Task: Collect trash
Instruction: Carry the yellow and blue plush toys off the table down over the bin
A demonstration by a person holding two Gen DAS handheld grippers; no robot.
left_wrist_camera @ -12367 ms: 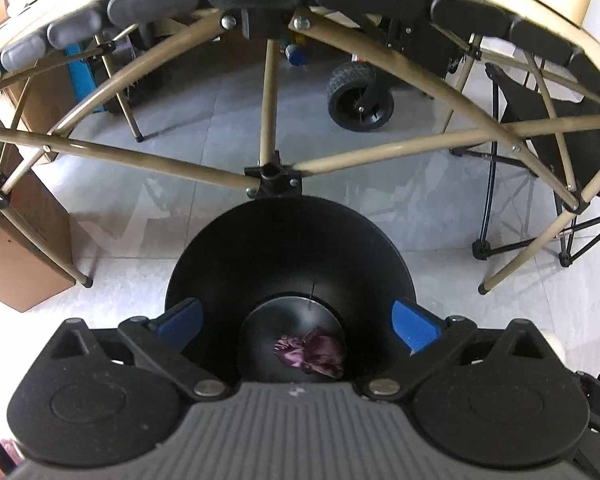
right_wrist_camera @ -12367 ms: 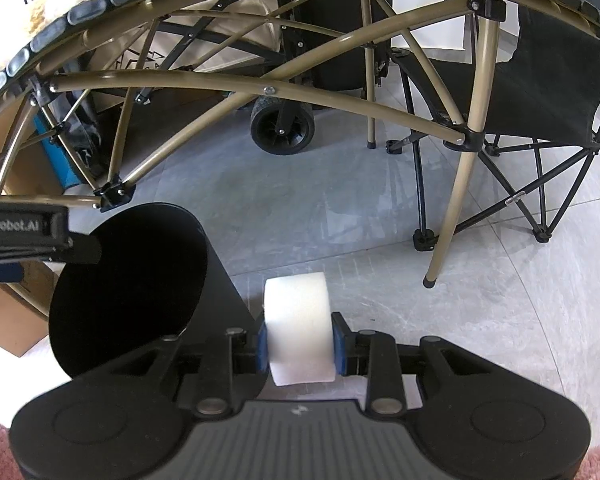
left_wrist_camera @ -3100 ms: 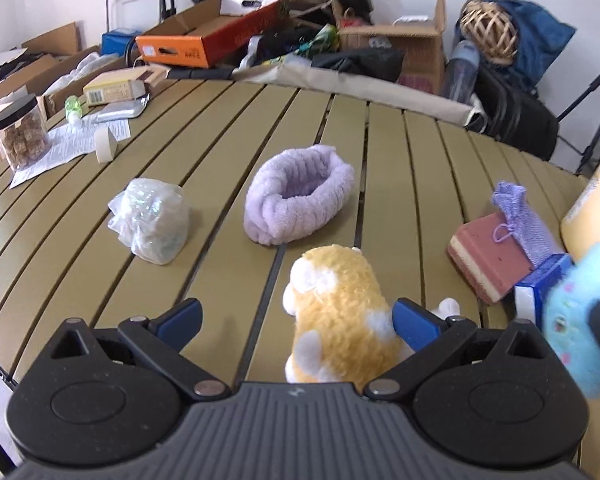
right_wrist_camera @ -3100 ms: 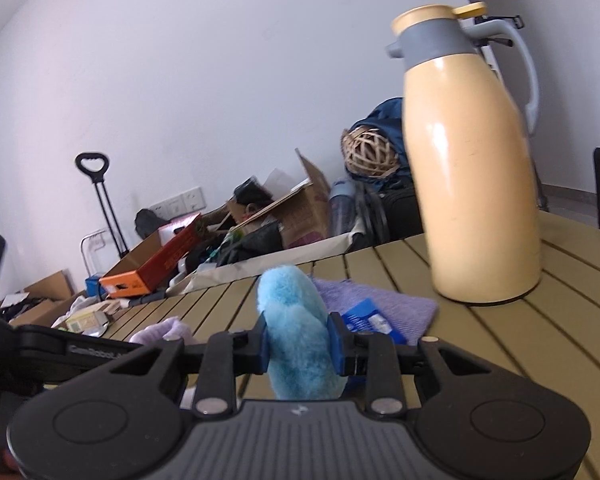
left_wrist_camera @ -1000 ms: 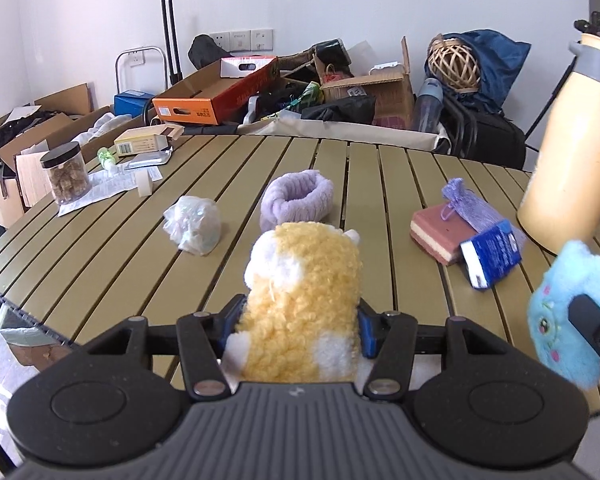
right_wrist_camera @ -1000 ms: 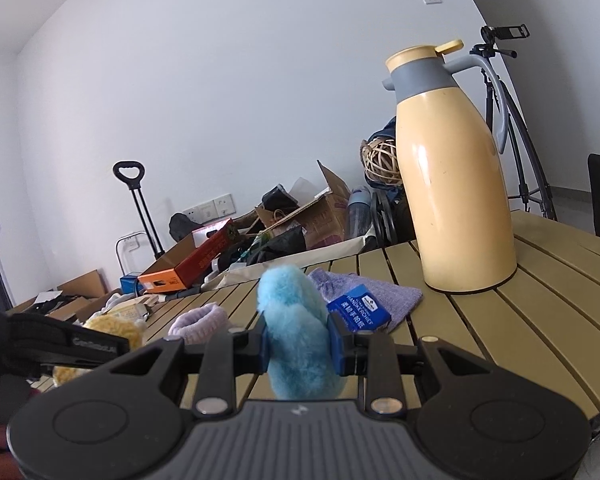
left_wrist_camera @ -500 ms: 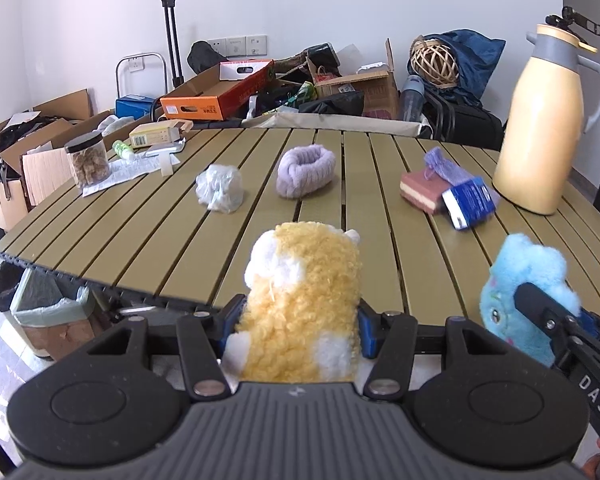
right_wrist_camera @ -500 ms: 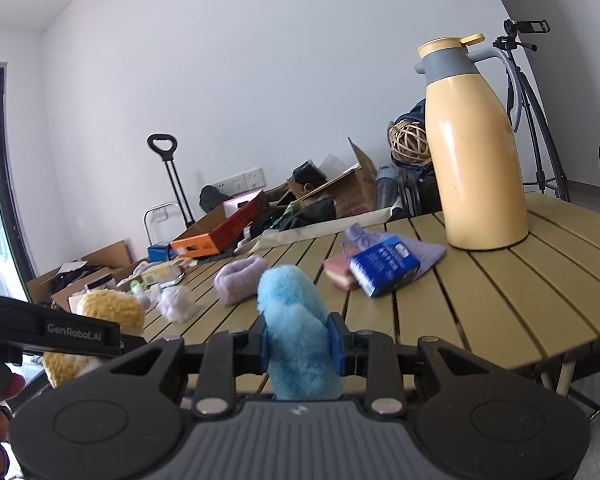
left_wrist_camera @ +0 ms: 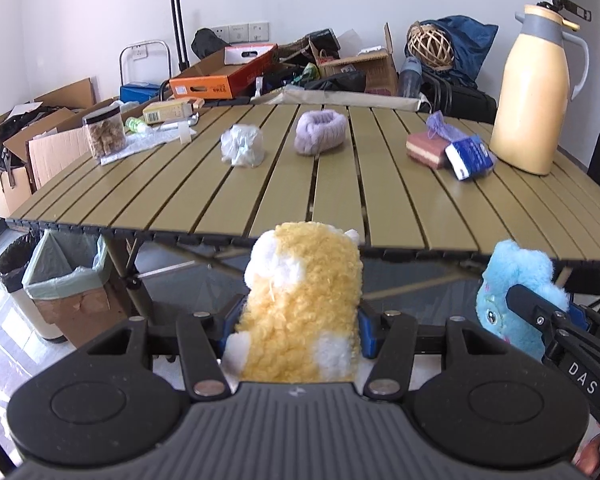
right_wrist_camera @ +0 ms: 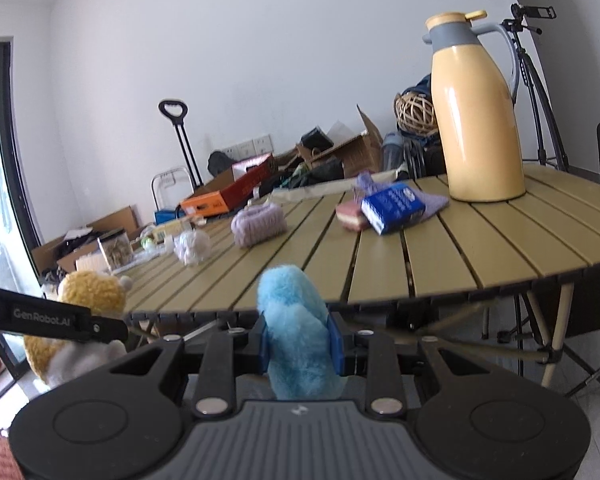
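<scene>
A: 2 items in hand. Left gripper (left_wrist_camera: pixel 298 326): fingers narrowed onto the yellow plush toy (left_wrist_camera: pixel 300 312), upright, long axis running up out of the grip. Right gripper (right_wrist_camera: pixel 298 344): fingers narrowed onto the blue plush toy (right_wrist_camera: pixel 298 332), also upright.

B: Position against the table (left_wrist_camera: pixel 340 196)?

A: Both toys are held off it, on the near side of its front edge and about level with that edge. The table top lies ahead of and above both sets of fingers.

B: And the receptacle?

A: 1 lined bin (left_wrist_camera: pixel 66 280) stands on the floor, ahead of the left fingers, low and far to their left, beside the table leg. A dark bin (left_wrist_camera: pixel 10 264) stands just left of it. The left gripper is plainly the nearer; from the right fingers the bins lie beyond the left gripper and cannot be seen. My judgement: the drop calls for a swing down and leftward, left first.

B: Items ahead on the table?

A: 4 entries: crumpled plastic bag (left_wrist_camera: pixel 242 146), purple headband (left_wrist_camera: pixel 320 138), pink sponge (left_wrist_camera: pixel 426 150) with a blue packet (left_wrist_camera: pixel 470 158) leaning on it, and a yellow thermos (left_wrist_camera: pixel 534 100) far right.

B: Legible writing?

A: "GenRobot.AI" on the left gripper's side seen from the right wrist; "DAS" on the right gripper's side seen from the left wrist. The packet's print is too small to read.
</scene>
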